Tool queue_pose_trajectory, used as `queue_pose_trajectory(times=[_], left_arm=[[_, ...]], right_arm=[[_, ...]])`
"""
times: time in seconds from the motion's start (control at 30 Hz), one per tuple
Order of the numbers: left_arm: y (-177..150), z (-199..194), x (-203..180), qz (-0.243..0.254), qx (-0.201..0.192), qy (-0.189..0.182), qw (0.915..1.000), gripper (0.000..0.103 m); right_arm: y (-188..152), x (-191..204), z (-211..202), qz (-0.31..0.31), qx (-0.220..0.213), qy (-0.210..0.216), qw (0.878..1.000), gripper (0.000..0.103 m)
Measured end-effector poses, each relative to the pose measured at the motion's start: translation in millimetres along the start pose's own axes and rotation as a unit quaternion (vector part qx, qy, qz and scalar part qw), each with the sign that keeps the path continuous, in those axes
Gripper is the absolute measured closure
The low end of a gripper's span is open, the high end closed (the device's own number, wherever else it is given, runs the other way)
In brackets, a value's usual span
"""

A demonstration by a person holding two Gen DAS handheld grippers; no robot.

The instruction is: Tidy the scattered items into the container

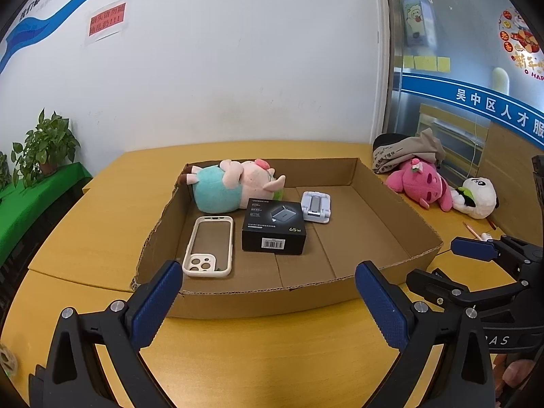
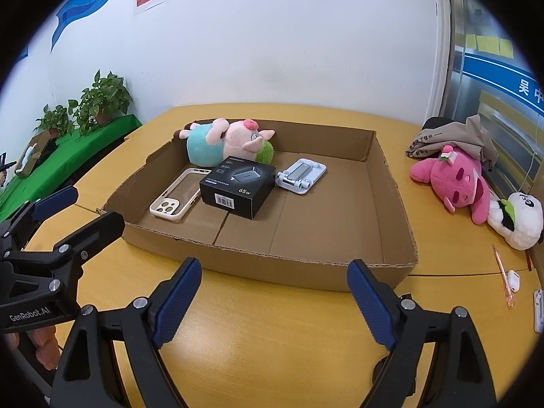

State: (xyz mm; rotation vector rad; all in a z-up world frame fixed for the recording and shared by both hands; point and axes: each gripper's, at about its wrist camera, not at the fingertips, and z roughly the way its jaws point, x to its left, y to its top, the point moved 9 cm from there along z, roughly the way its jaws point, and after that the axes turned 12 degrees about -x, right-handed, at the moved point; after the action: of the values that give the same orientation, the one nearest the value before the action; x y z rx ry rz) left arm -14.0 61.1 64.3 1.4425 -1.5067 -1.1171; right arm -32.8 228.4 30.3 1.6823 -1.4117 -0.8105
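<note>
A shallow cardboard box (image 1: 401, 204) (image 2: 391, 204) sits on the yellow table. Inside it lie a pig plush (image 1: 231, 183) (image 2: 224, 141), a cream phone case (image 1: 209, 246) (image 2: 176, 197), a black charger box (image 1: 273, 229) (image 2: 238, 185) and a white phone stand (image 1: 316, 207) (image 2: 301, 175). Outside, to the right, lie a pink plush (image 1: 421, 183) (image 2: 455, 180), a panda plush (image 1: 477, 197) (image 2: 516, 221) and a pen (image 2: 503, 275). My left gripper (image 1: 268, 292) is open and empty in front of the box. My right gripper (image 2: 272, 285) is open and empty, also in front of the box.
A folded beige cloth (image 1: 408, 151) (image 2: 452, 137) lies behind the pink plush. Small white items (image 2: 513, 280) lie by the pen near the table's right edge. Potted plants (image 1: 47, 146) (image 2: 102, 100) stand on a green shelf at the left. A white wall backs the table.
</note>
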Motion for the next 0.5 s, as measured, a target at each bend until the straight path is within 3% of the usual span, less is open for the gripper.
queue_pose_trajectory(times=[0.37,0.5], left_arm=[[-5.8,6.1,1.6,-0.011,0.013,-0.002,0.9999,0.000],[-9.7,8.0,-3.6,-0.008,0.019,-0.009,0.9997,0.000]], right_arm=[[-1.9,-2.3,0.3,0.003,0.001,0.000,1.000,0.015],[4.4,-13.2,-9.8,0.026,-0.025,0.014,0.999,0.015]])
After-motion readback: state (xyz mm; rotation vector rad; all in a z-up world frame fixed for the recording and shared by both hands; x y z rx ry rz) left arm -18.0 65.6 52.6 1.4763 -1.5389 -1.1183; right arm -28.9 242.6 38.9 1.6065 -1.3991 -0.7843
